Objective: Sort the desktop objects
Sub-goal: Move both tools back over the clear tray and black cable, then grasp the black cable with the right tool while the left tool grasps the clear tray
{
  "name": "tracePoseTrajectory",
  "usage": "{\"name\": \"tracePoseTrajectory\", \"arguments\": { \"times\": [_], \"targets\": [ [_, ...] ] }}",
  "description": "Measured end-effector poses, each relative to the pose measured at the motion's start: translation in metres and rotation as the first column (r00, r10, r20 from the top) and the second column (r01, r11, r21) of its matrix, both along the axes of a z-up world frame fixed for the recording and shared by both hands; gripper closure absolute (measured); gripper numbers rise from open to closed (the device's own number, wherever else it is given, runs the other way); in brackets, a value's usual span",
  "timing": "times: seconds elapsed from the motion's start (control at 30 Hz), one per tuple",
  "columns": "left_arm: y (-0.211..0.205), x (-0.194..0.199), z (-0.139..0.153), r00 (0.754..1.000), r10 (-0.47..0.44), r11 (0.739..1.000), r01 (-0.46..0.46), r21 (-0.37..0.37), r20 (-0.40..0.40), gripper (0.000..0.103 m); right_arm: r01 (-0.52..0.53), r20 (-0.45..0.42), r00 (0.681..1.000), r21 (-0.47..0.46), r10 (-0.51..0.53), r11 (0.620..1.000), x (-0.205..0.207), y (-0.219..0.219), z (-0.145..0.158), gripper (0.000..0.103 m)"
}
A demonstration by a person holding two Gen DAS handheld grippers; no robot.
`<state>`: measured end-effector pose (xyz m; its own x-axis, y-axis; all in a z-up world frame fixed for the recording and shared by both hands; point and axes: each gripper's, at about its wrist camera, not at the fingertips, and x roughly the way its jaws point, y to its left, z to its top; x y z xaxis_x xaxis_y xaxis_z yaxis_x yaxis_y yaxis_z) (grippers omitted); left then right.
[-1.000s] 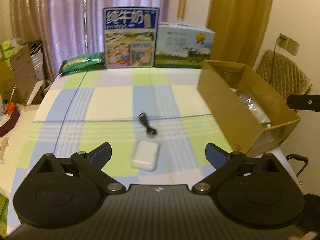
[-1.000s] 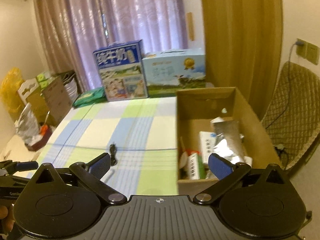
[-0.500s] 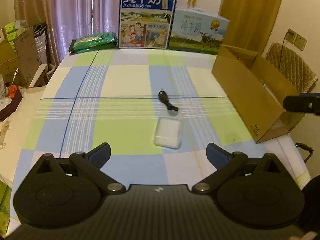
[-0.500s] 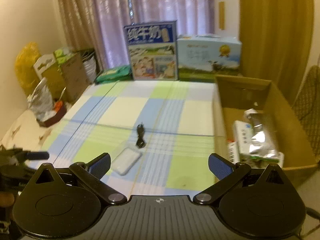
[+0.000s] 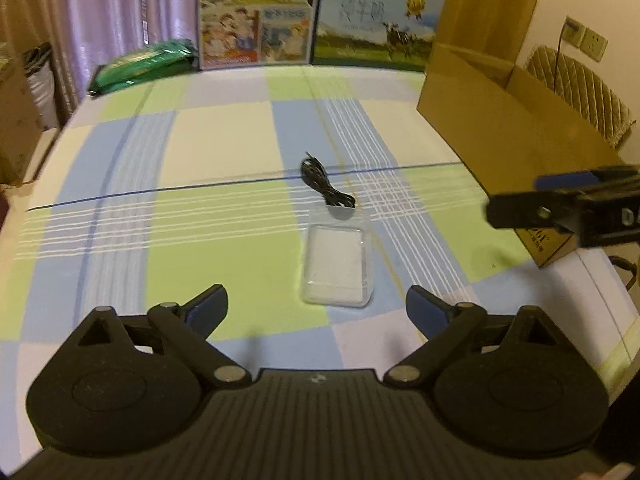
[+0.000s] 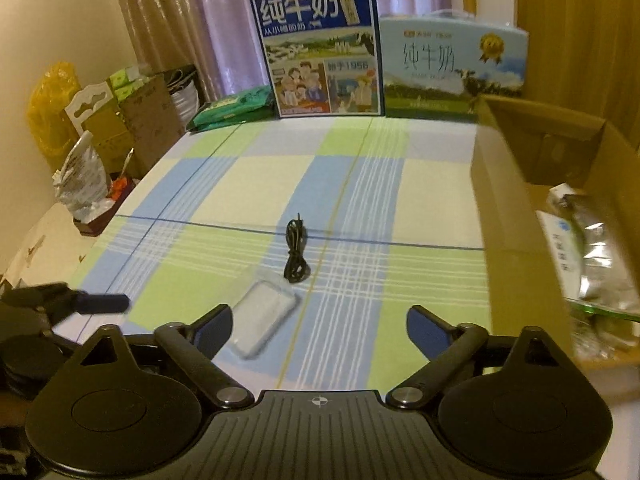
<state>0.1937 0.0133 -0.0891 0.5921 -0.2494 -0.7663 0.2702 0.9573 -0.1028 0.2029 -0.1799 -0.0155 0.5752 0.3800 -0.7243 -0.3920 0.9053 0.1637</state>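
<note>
Clear plastic makes up the flat case (image 5: 337, 266), a rounded rectangle with a white insert, lying on the checked tablecloth (image 5: 224, 144) just ahead of the left gripper (image 5: 317, 307), at about 12 o'clock from it. Touching the case's far edge, again at 12 o'clock, is a black cable (image 5: 325, 188) bundled into a loose coil with one plug end pointing away. The left gripper's blue-tipped fingers (image 5: 208, 307) are spread wide and hold nothing.

From the right gripper (image 6: 319, 327), also spread wide and empty, the case (image 6: 266, 319) sits at 11 o'clock and the cable (image 6: 296, 254) at 12. At the table's far edge lies a green packet (image 6: 234, 106) at 11 o'clock, then a blue milk carton (image 6: 320, 46) printed "纯牛奶" and "1956", then a pale blue box (image 6: 452, 66) with the same words. At 2 o'clock stands an open cardboard box (image 6: 516, 216) holding silvery bags (image 6: 604, 256) and a white packet; its print is too blurred to read.
</note>
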Motion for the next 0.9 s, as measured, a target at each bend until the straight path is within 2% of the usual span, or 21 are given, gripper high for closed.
{"name": "tracePoseTrajectory", "arguments": {
  "times": [0.1,0.2,0.33,0.43,0.57,0.6,0.77,0.83,0.9],
  "targets": [
    [-0.011,0.019,-0.015,1.000,-0.024,1.000,0.024,0.008,-0.014,0.012,0.013,-0.025,1.000,0.017,-0.013,1.000,0.021,0.002,-0.016,0.022],
    [-0.019,0.036,-0.029,0.998,-0.048,0.999,0.048,0.007,-0.027,0.020,0.018,-0.038,0.999,0.024,-0.017,1.000,0.038,0.002,-0.029,0.024],
    [-0.028,0.051,-0.046,0.997,-0.065,0.997,0.067,0.037,-0.037,0.037,0.000,-0.026,1.000,-0.013,0.000,1.000,0.051,0.004,-0.042,0.024],
    [-0.029,0.058,-0.055,0.996,-0.073,0.997,0.075,0.025,-0.049,0.052,-0.024,-0.009,1.000,-0.056,0.024,0.998,0.055,0.005,-0.050,0.024],
    [-0.027,0.057,-0.053,0.994,-0.094,0.995,0.095,0.037,-0.047,0.052,-0.020,-0.049,0.999,-0.032,0.019,0.999,0.064,0.004,-0.063,0.026],
    [-0.023,0.057,-0.052,0.995,-0.085,0.996,0.087,0.037,-0.051,0.052,-0.028,-0.055,0.998,-0.028,0.027,0.999,0.066,0.007,-0.064,0.029],
    [0.012,0.067,-0.045,0.999,0.031,0.999,-0.031,0.035,-0.017,0.052,-0.074,-0.055,0.996,-0.016,0.073,0.997,0.079,0.025,-0.069,0.042],
    [0.022,0.075,-0.045,0.998,0.069,0.997,-0.069,0.019,-0.002,0.052,-0.083,-0.066,0.994,-0.004,0.083,0.997,0.088,0.034,-0.074,0.053],
    [0.028,0.083,-0.046,0.996,0.088,0.996,-0.088,0.008,0.017,0.052,-0.102,-0.058,0.993,0.000,0.102,0.995,0.096,0.045,-0.078,0.054]
  ]
}}
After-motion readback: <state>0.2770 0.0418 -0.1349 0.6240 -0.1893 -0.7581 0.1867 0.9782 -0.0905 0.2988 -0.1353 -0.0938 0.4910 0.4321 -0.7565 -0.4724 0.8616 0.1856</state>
